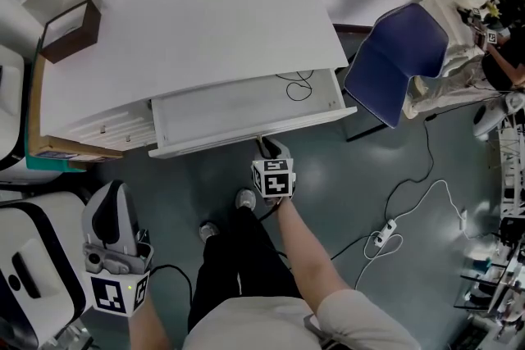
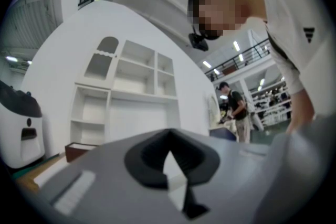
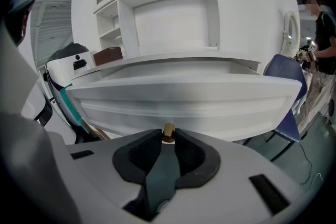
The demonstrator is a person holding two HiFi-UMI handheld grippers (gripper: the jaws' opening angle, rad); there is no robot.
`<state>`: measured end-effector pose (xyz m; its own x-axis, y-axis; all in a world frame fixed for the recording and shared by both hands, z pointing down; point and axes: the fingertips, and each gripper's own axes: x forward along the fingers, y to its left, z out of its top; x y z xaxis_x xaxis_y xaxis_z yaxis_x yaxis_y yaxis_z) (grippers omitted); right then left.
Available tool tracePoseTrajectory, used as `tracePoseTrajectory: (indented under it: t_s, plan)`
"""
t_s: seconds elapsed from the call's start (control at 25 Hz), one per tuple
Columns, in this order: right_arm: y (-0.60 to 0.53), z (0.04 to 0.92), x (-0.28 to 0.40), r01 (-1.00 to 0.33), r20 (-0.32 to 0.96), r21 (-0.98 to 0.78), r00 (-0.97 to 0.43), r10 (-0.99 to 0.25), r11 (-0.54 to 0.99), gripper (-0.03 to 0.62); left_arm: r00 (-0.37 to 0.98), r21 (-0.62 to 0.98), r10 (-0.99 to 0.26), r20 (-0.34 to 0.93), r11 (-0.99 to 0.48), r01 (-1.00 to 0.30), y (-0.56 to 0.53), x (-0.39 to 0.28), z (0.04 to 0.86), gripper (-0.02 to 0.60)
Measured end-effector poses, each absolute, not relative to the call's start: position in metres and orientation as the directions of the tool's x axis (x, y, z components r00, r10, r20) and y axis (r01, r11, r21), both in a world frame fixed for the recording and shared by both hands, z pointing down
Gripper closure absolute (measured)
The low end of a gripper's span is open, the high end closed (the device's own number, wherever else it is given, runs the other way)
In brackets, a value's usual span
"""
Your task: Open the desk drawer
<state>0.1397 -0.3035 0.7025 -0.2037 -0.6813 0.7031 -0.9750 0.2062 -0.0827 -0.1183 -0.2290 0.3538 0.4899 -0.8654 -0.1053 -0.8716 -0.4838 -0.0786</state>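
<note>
1. The right gripper (image 3: 168,135) has its fingers (image 3: 142,153) pinching a small gold knob (image 3: 168,130). The knob sits right between the fingertips.
2. The knob is stuck on the white front of the drawer (image 1: 230,106). That front is just past the fingertips.
3. In the head view the drawer is open. It sticks out from under the white worktop (image 1: 205,20), toward the person. The right fingers are at the middle of its front edge.
4. A thin black wire (image 1: 297,84) lies inside the drawer, past the right fingers and a little to their right.
5. The left gripper (image 1: 111,201) is low down, off to the left of the right fingers and well apart from the drawer. Its fingers (image 2: 149,157) are pressed together at the tips, with nothing between them.
6. A blue chair (image 1: 395,61) stands to the right of the right fingers, near the drawer's right end.
7. A brown box (image 1: 70,30) sits on the worktop, far off to the left, past the fingers.
8. The person's shoes (image 1: 244,198) are on the floor just behind the right fingers.
</note>
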Motion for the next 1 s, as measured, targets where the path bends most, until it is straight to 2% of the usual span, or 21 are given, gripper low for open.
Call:
tracePoseTrajectory:
  t_s: [1.0]
  plan:
    - [-0.278, 0.694, 0.142, -0.981, 0.701, -0.069, -0.177, -0.691, 0.182, 0.510, 0.552, -0.086, -0.825, -0.118, -0.546, -0.834, -0.225, -0.118, 0.345, 0.575]
